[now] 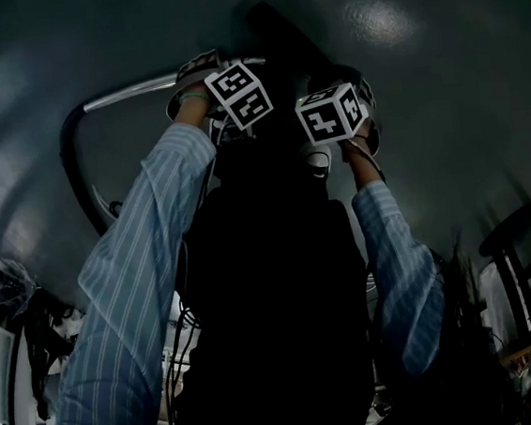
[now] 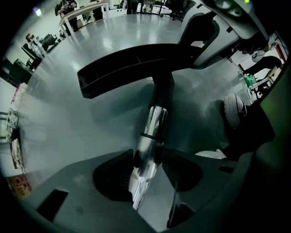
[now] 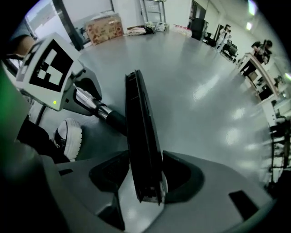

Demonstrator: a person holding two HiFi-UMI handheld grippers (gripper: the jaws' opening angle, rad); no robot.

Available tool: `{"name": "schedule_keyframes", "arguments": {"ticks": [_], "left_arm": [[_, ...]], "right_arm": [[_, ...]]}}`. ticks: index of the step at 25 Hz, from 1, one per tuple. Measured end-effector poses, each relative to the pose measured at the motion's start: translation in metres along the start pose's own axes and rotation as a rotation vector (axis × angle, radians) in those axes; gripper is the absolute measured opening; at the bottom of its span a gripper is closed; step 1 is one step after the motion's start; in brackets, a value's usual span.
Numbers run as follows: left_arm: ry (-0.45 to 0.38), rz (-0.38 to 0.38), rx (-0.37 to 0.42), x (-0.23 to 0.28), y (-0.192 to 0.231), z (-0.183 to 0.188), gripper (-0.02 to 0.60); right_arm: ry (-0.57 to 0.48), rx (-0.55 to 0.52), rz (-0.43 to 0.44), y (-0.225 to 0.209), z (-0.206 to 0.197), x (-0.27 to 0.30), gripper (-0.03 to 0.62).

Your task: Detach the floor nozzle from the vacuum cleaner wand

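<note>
Floor nozzle (image 3: 138, 118) | right hand-held gripper (image 3: 144, 177) seemingly clamps it | left hand-held gripper (image 2: 148, 169) clamps wand (image 2: 154, 123)

Left arm (image 1: 137, 286) and right arm (image 1: 400, 278) reach to the frame's upper middle, side by side; left gripper (image 2: 148, 170) clamps the wand (image 2: 154, 123), right gripper (image 3: 145, 177) grips the floor nozzle (image 3: 138, 123), jaws wide

The glossy grey floor (image 3: 204, 91) shows ceiling-light reflections. In the right gripper view, a white-soled shoe (image 3: 68, 136) stands on the floor at lower left, and a cardboard box (image 3: 103, 26) sits at upper left. In the left gripper view, a long bench (image 2: 84, 11) stands at upper left. In the head view, a dark chair (image 1: 510, 228) is at lower right.
</note>
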State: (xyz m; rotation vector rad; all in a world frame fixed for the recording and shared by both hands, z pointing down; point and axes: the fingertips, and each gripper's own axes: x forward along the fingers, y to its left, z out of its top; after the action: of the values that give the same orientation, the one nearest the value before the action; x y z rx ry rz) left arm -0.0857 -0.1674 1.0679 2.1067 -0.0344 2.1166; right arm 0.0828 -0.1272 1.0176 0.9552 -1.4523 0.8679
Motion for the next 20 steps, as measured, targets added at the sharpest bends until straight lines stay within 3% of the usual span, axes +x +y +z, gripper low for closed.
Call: {"name": "schedule_keyframes", "arguments": {"ticks": [5, 8, 13, 16, 20], "left_arm": [[-0.026, -0.016, -0.004, 0.005, 0.002, 0.002, 0.19], [-0.054, -0.032, -0.038, 0.002, 0.001, 0.004, 0.193], [-0.074, -0.045, -0.066, -0.001, -0.007, 0.008, 0.202], [-0.082, -0.073, -0.094, 0.003, -0.015, 0.012, 0.209], [-0.1, -0.086, -0.122, 0.004, -0.018, 0.019, 0.213]], "right_arm": [[0.071, -0.153, -0.059, -0.003, 0.012, 0.021, 0.219], [0.086, -0.115, -0.038, -0.009, 0.007, 0.019, 0.235], [0.103, -0.114, -0.149, -0.014, -0.006, 0.009, 0.233], [0.14, -0.036, -0.13, -0.019, -0.023, 0.012, 0.237], [0.136, -0.054, -0.159, -0.036, -0.035, 0.012, 0.236]]}}
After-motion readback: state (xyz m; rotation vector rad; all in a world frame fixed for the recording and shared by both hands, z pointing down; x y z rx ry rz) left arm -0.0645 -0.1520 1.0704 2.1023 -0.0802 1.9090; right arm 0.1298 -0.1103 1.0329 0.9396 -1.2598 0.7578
